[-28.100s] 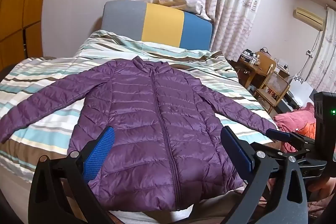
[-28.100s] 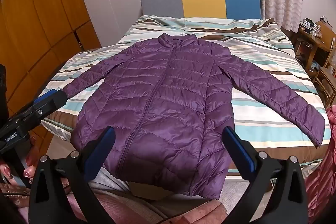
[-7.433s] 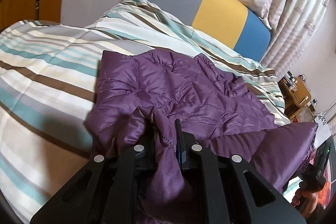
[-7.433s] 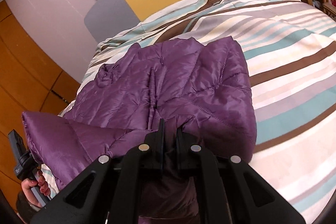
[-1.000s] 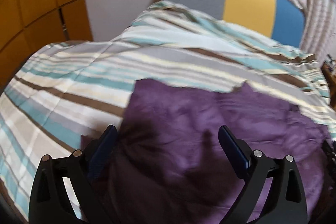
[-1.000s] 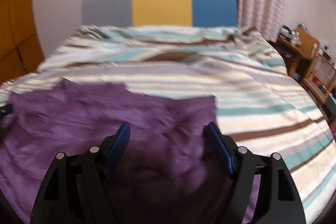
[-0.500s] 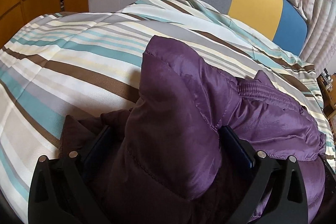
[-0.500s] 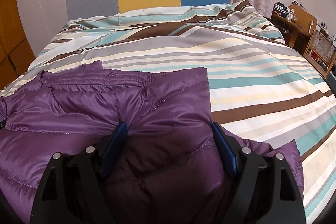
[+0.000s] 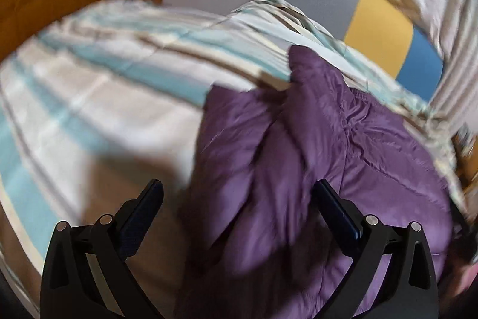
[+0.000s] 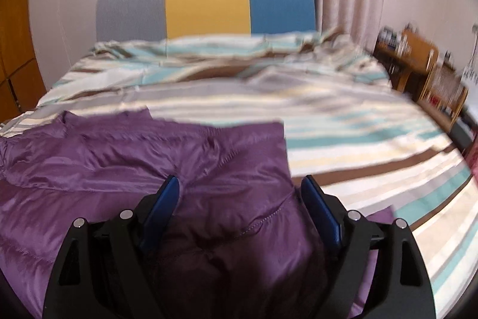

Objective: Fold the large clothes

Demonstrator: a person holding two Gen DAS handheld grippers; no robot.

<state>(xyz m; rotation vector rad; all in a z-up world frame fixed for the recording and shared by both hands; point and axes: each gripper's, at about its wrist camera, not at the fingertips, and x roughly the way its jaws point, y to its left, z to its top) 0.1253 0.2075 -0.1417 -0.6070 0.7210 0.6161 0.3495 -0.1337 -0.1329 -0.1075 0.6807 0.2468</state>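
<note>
Bed: covered by a quilt in cream, teal, grey and brown stripes, rumpled near the headboard, which has grey, yellow and blue panels. Lying directly on the quilt: one purple padded jacket, folded into a thick bundle at the near side, its far edge roughly straight, stitched seams showing, the striped cover exposed on both sides.
</note>
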